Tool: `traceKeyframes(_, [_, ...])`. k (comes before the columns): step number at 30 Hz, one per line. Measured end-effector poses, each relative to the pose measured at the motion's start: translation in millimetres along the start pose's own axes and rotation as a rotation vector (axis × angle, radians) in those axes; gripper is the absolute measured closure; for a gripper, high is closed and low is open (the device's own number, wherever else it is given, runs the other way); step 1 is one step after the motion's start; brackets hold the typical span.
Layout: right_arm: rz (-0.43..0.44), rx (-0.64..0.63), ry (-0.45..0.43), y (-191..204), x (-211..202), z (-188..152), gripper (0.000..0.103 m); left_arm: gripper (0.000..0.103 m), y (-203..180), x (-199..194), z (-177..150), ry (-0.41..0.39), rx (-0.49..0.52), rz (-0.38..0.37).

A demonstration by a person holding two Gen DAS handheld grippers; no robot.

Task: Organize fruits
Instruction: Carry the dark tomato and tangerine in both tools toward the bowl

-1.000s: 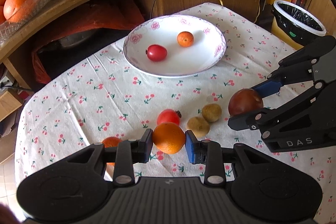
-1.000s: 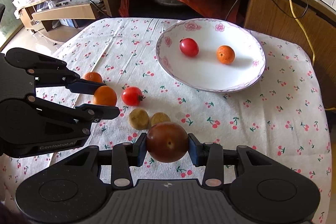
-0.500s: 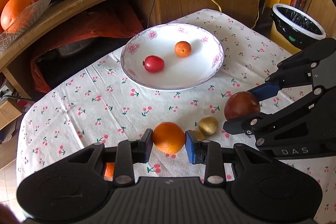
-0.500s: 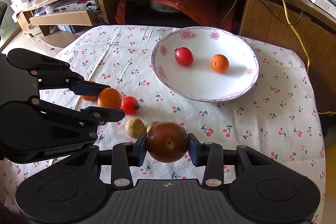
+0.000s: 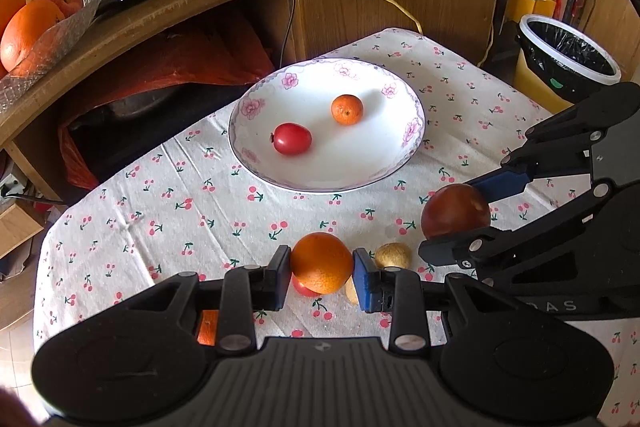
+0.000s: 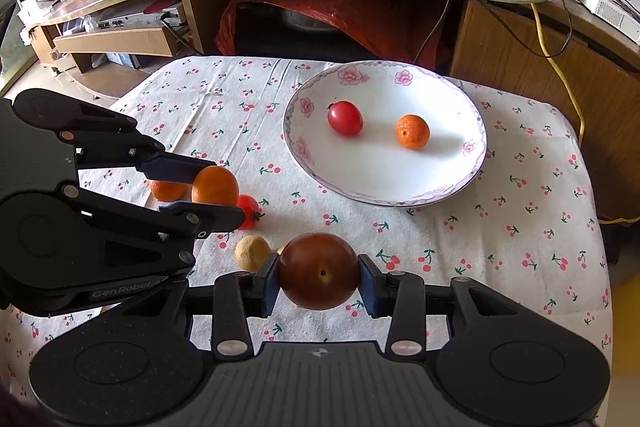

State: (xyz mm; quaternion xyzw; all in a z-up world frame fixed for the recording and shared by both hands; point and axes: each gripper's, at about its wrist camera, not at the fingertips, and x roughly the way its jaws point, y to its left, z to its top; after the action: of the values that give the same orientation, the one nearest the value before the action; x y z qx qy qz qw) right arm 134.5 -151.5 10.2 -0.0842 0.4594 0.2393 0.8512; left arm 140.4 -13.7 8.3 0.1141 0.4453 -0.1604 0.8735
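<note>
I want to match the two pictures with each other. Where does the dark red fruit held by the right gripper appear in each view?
Left wrist view: the dark red fruit is at the right, between the fingers of the right gripper, above the tablecloth.
Right wrist view: it is at the lower centre, clamped directly in front of the camera.
Shared landmark: the white flowered plate, beyond the fruit in both views.
</note>
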Motion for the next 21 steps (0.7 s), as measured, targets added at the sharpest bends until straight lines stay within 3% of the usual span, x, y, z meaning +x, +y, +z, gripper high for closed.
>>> traceKeyframes(21, [-0.020,0.005,-0.018,-3,-2,8,0.068,0.062,3,0,13,-0.020,-0.022,-0.002])
